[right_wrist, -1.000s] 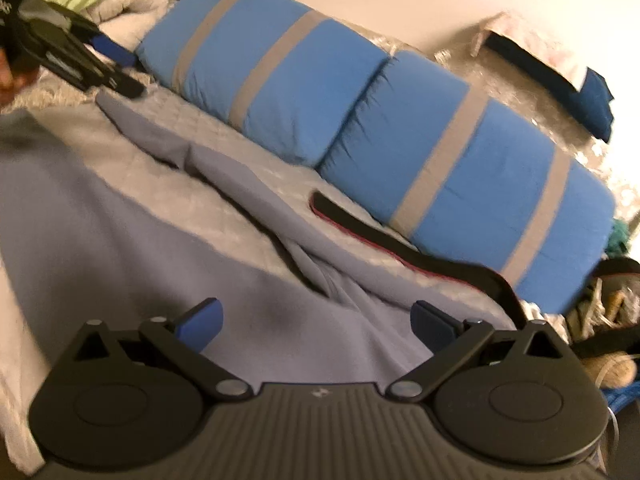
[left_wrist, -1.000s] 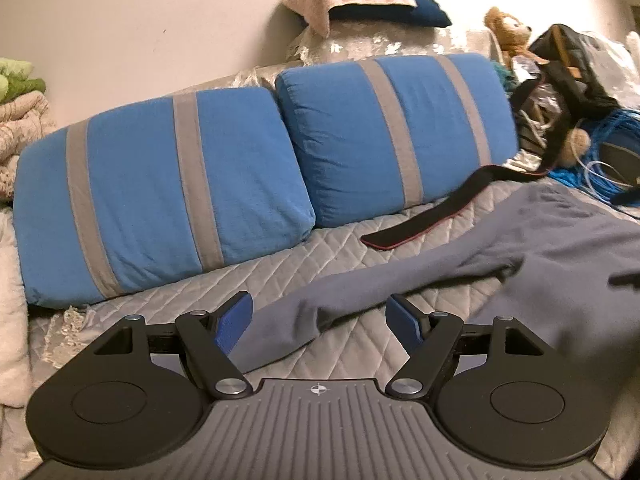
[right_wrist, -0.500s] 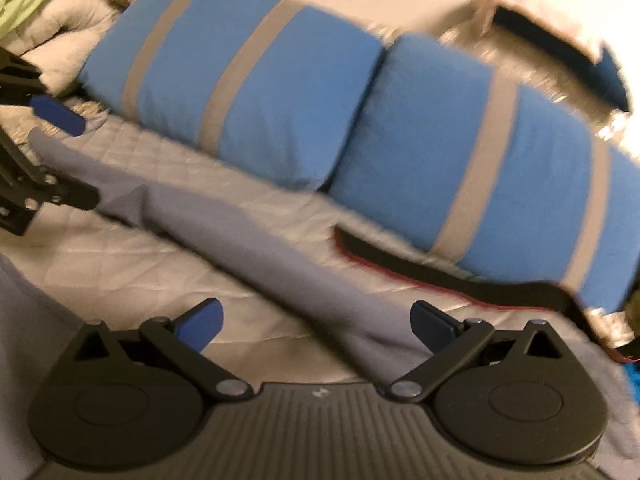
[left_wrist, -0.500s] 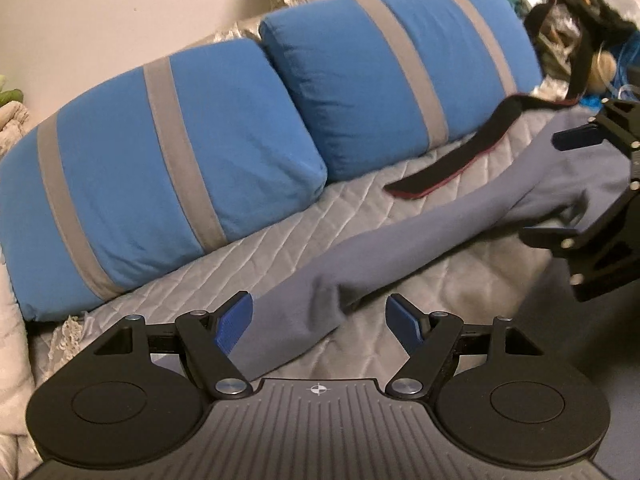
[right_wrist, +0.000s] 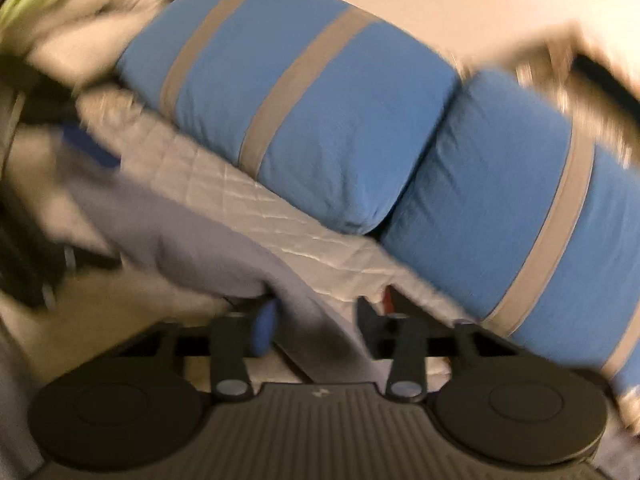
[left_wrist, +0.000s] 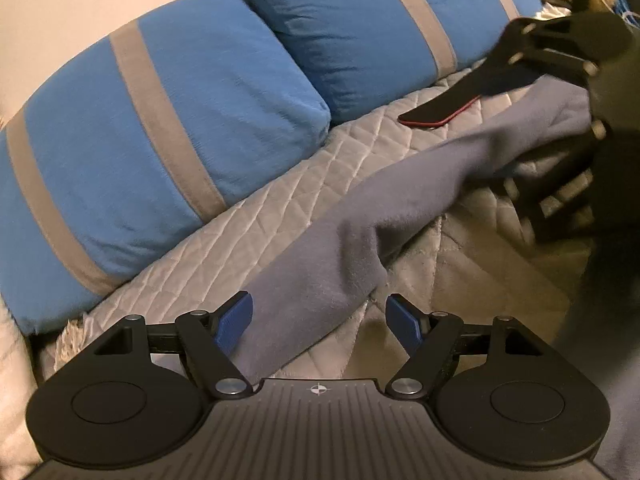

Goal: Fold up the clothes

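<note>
A grey-blue garment [left_wrist: 360,216] lies on the quilted bed, one long sleeve or leg stretched toward me. My left gripper [left_wrist: 320,320] is open, its blue pads on either side of the cloth's near end. My right gripper [right_wrist: 316,326] has its jaws narrowed around a fold of the same garment [right_wrist: 192,240]; the view is blurred and the grip itself is hard to see. The right gripper also shows dark at the right of the left wrist view [left_wrist: 560,60], by the far end of the sleeve.
Two blue pillows with grey stripes [left_wrist: 160,120] [right_wrist: 320,120] lean against the wall behind the quilted cover [left_wrist: 280,208]. A black strap with red edge [left_wrist: 452,108] lies by the pillows. Piled fabrics [right_wrist: 60,12] sit at the left.
My right gripper has dropped onto the garment and its jaws have narrowed from wide open. My left gripper has moved closer to the sleeve end and stays open.
</note>
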`<state>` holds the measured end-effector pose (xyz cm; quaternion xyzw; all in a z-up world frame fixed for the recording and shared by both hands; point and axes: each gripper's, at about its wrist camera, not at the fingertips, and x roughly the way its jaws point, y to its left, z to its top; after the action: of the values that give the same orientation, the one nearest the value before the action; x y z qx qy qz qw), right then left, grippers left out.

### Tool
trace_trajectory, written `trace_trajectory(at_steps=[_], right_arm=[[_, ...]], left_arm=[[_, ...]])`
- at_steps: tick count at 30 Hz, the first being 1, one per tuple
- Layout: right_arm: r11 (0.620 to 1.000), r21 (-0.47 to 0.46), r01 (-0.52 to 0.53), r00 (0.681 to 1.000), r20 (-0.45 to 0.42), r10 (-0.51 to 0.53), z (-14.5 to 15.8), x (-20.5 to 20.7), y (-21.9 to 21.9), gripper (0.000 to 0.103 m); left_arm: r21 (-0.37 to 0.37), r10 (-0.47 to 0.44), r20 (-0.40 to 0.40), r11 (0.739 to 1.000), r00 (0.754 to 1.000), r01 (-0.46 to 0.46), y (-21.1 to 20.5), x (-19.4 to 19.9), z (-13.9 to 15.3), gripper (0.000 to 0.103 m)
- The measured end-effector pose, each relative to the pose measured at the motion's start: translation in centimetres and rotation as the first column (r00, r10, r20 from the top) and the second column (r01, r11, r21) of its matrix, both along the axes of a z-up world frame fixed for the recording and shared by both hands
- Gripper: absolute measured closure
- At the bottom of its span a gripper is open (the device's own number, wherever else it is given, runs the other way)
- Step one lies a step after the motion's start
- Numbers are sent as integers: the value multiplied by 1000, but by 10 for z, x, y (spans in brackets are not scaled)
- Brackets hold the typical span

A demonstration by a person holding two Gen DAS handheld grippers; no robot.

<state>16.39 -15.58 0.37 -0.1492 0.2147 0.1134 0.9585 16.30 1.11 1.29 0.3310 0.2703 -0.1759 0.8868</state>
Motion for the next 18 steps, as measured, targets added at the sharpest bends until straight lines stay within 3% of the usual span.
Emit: trace_trajectory(at_steps=[4, 7, 10, 11, 13, 15, 18], right_arm=[[981, 193, -1, 997, -74, 16, 11, 12, -26, 58], [965, 262, -4, 996, -85, 27, 16, 8, -40, 58], [955, 298, 4, 997, -79, 20, 21, 3, -50, 56], [953, 302, 16, 997, -77, 8, 23, 1, -51, 48], [952, 301, 57, 997, -66, -39, 26, -12, -53, 34], [954, 297, 47, 998, -42, -36, 27, -29, -50, 30], [970, 242, 1, 1000, -23, 5, 26, -48, -36, 25]], left_arm=[[78, -44, 83, 996, 996, 37, -10, -1, -6, 31], [179, -96, 168, 982, 981, 65, -20, -4, -10, 34], [275, -148, 245, 958, 958, 78, -29, -9, -14, 62], [300, -163, 267, 951, 950, 79, -32, -12, -15, 72], [293, -167, 289, 953, 942, 79, -35, -15, -10, 86], [262, -154, 293, 962, 944, 75, -35, -15, -2, 96], [196, -121, 286, 978, 951, 66, -32, -13, 10, 97]])
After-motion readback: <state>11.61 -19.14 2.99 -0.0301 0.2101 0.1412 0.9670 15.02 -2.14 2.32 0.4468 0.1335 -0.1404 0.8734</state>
